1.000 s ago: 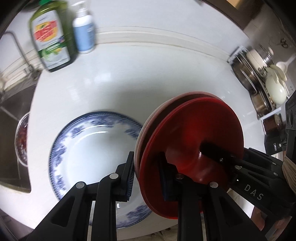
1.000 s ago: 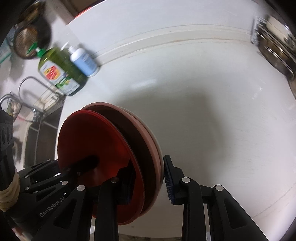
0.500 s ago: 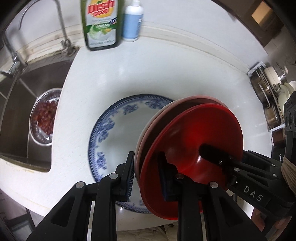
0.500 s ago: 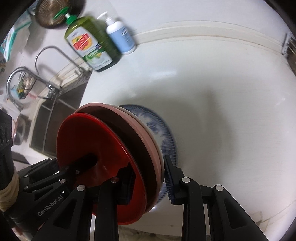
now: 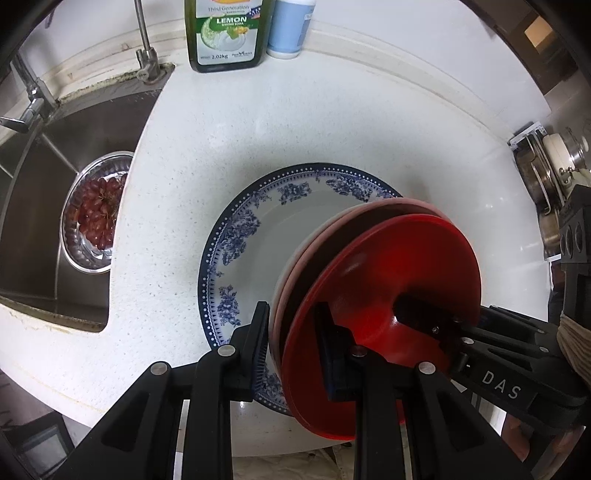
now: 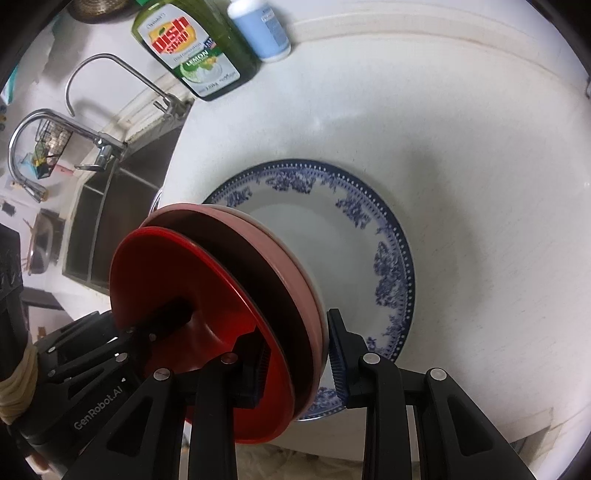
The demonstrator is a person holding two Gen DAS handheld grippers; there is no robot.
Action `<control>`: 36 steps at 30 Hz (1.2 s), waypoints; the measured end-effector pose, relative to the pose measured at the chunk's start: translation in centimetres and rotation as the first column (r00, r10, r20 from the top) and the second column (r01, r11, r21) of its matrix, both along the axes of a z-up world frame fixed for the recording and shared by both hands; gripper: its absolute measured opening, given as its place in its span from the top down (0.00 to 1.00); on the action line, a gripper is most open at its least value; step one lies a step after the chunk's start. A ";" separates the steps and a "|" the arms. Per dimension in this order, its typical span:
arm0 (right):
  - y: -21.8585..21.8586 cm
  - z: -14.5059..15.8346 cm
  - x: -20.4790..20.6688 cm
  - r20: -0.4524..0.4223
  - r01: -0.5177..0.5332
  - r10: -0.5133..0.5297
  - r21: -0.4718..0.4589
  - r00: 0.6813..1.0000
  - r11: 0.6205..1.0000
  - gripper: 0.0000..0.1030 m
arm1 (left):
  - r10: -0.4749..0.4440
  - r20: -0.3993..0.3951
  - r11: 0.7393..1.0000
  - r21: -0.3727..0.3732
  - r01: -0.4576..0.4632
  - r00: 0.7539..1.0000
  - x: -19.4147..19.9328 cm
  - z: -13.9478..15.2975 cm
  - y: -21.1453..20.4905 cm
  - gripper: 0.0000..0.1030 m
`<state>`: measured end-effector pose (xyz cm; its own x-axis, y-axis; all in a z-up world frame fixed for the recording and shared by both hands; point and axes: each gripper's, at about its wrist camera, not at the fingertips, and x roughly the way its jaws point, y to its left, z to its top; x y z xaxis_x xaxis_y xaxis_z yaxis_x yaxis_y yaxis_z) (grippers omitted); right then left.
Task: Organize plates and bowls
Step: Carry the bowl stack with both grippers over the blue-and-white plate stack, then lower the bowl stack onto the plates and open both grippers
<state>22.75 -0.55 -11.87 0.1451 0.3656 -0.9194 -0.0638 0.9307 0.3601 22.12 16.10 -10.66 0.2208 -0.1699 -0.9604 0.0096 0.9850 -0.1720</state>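
I have a small stack of round dishes (image 5: 373, 280), a glossy red plate on top of pink and cream ones, gripped from both sides. My left gripper (image 5: 291, 350) is clenched on the stack's rim, one pad against the cream underside and the other on the red face. My right gripper (image 6: 299, 354) clamps the opposite rim the same way, with the red plate (image 6: 177, 280) facing its inner finger. Each gripper shows in the other's camera, reaching in across the red surface.

The stack is tilted and sits over the large white plate with a blue floral border (image 5: 258, 236), which lies flat on the white speckled countertop (image 5: 295, 118), towards its front edge. I cannot tell whether the stack's lower edge touches that plate.

At the counter's back edge stand a green dish soap bottle (image 5: 225, 33) and a pale blue bottle (image 5: 288, 29), side by side. Off the counter's left edge is the steel sink (image 5: 33, 184), holding a metal bowl of red grapes (image 5: 96, 218).
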 end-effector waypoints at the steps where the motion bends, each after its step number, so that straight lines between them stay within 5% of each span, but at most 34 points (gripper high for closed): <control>1: -0.1 -0.2 0.0 -0.007 0.001 -0.001 0.000 1.000 1.000 0.71 | -0.002 -0.005 1.000 -0.001 0.002 1.000 0.1 -0.1 0.0 0.76; 9: 0.1 -1.2 0.8 -0.048 0.011 -0.011 0.007 0.999 1.000 0.70 | -0.007 -0.030 1.000 -0.015 0.007 1.000 1.0 -1.0 0.3 0.76; 15: 0.6 -0.6 0.9 0.003 -0.012 0.012 -0.025 1.000 1.000 0.69 | -0.017 -0.006 1.000 -0.014 0.017 1.000 0.9 -0.8 0.5 0.75; 20: 0.4 0.3 0.7 0.061 -0.006 0.008 -0.038 0.998 0.999 0.68 | -0.018 0.089 1.000 0.025 0.016 0.996 0.4 0.7 0.8 0.59; 24: 0.2 1.7 -0.2 0.133 0.018 -0.008 -0.074 0.991 0.997 0.58 | -0.018 0.171 0.999 0.042 0.011 0.985 -0.3 2.2 1.0 0.47; 31: -1.5 5.4 -3.5 0.310 0.109 -0.068 -0.117 0.948 0.987 0.56 | -0.047 0.402 0.995 0.097 0.008 0.914 -3.5 6.1 0.5 0.19; 36: -2.8 7.6 -5.9 0.459 0.200 -0.127 -0.112 0.879 0.973 0.33 | -0.031 0.538 0.991 0.128 -0.045 0.842 -6.6 8.0 -0.1 0.10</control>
<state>16.83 -3.31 -4.29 0.5981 0.1624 -0.7848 -0.0259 0.9827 0.1836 15.56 16.03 -2.62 0.7098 -0.0484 -0.7028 0.0560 0.9984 -0.0122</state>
